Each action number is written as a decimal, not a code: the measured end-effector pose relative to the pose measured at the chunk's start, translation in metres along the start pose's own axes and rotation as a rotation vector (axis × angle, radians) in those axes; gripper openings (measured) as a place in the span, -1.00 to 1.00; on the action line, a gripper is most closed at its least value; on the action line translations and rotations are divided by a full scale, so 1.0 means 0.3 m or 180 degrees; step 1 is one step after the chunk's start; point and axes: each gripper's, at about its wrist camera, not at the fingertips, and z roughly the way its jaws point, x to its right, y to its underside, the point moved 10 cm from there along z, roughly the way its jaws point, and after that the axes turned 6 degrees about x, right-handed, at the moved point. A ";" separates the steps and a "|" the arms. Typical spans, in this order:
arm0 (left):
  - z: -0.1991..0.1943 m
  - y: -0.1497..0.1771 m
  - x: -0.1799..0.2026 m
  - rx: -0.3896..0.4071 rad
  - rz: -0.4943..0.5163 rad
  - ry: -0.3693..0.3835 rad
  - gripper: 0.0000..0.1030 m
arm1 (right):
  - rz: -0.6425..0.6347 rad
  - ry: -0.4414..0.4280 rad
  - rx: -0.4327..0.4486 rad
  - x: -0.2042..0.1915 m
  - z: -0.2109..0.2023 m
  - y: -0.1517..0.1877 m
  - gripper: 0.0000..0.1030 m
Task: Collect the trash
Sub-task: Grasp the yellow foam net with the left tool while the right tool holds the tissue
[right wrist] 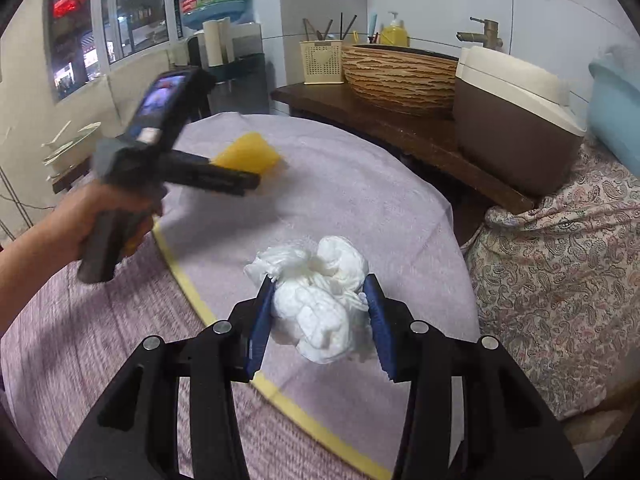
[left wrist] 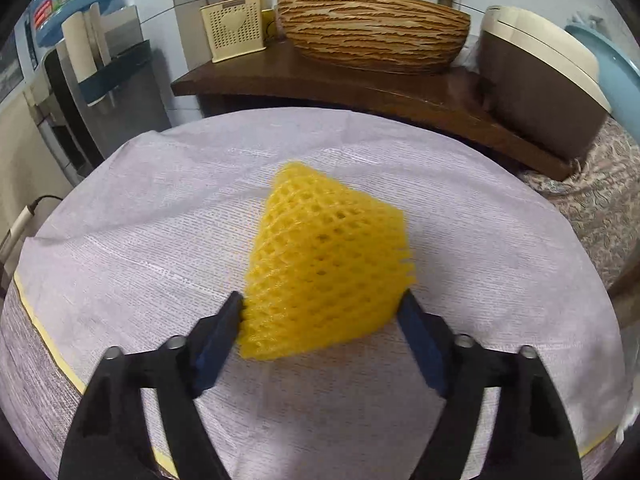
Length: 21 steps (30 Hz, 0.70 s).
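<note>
A yellow foam fruit net (left wrist: 324, 268) lies on the pale cloth-covered round table (left wrist: 160, 216). My left gripper (left wrist: 322, 304) has a blue pad against each side of its near end, shut on it. In the right wrist view the same net (right wrist: 248, 154) shows beyond the left gripper (right wrist: 256, 180), which a hand (right wrist: 100, 216) holds. My right gripper (right wrist: 320, 284) is shut on a crumpled white tissue wad (right wrist: 320, 300), which bulges out between and past the pads, above the cloth near the table's yellow-taped edge (right wrist: 188, 280).
Behind the table a dark wooden shelf (left wrist: 360, 88) carries a striped wooden basin (left wrist: 372, 30), a cream utensil holder (left wrist: 234, 28) and a brown-and-cream rice cooker (left wrist: 540, 88). A paisley fabric (right wrist: 560, 280) lies to the right of the table. A water dispenser (left wrist: 92, 92) stands at the left.
</note>
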 end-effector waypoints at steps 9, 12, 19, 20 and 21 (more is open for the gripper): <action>-0.101 0.027 -0.020 0.0227 -0.0173 0.0089 -0.46 | -0.0103 0.0100 0.0168 -0.002 -0.094 0.043 -0.12; -0.200 0.052 -0.014 0.0393 -0.0181 0.0181 -0.47 | -0.0005 0.0035 0.0217 -0.011 -0.118 0.053 -0.12; -0.536 0.239 0.062 0.0748 -0.0054 0.0485 -0.46 | 0.0080 0.0002 0.0424 -0.071 -0.259 0.118 -0.12; -0.592 0.282 0.079 0.0799 -0.0045 0.0537 -0.46 | 0.0077 0.0005 0.0465 -0.086 -0.292 0.136 -0.12; -0.636 0.321 0.094 0.0838 -0.0044 0.0567 -0.46 | 0.0065 0.0023 0.0506 -0.098 -0.324 0.154 -0.12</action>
